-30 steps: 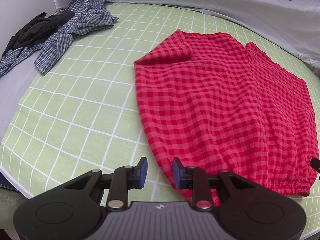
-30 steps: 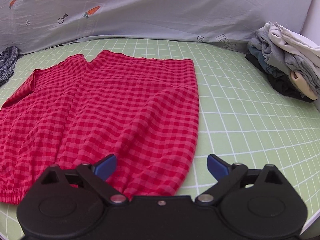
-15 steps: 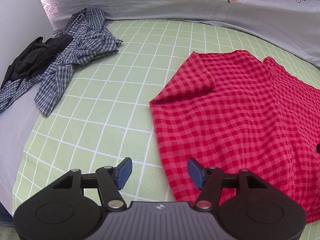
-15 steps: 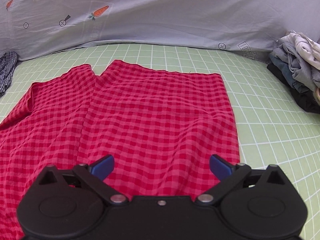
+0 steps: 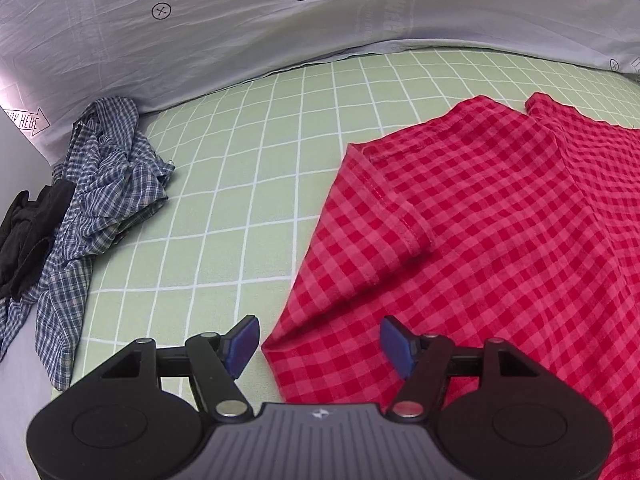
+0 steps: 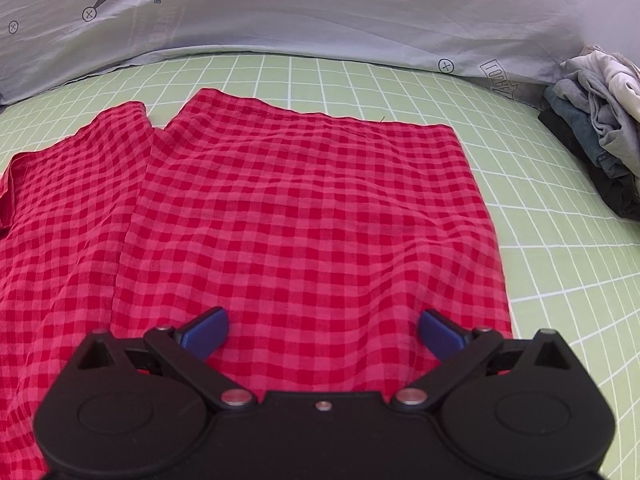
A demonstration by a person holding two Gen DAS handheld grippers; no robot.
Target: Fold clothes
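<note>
Tongs (image 5: 319, 345) (image 6: 322, 334) both agape, low over red gingham garment (image 6: 288, 216).

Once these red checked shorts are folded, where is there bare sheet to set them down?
Bare green grid sheet lies between the blue plaid shirt and the red checked shorts, and between the shorts and the grey clothes pile. Both far corners are crowded.

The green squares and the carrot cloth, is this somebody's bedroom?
Probably a bed at home. The red checked garment lies spread on a green grid sheet, a grey carrot-print cover bunches behind, and heaps of other clothes wait at the sides.
</note>
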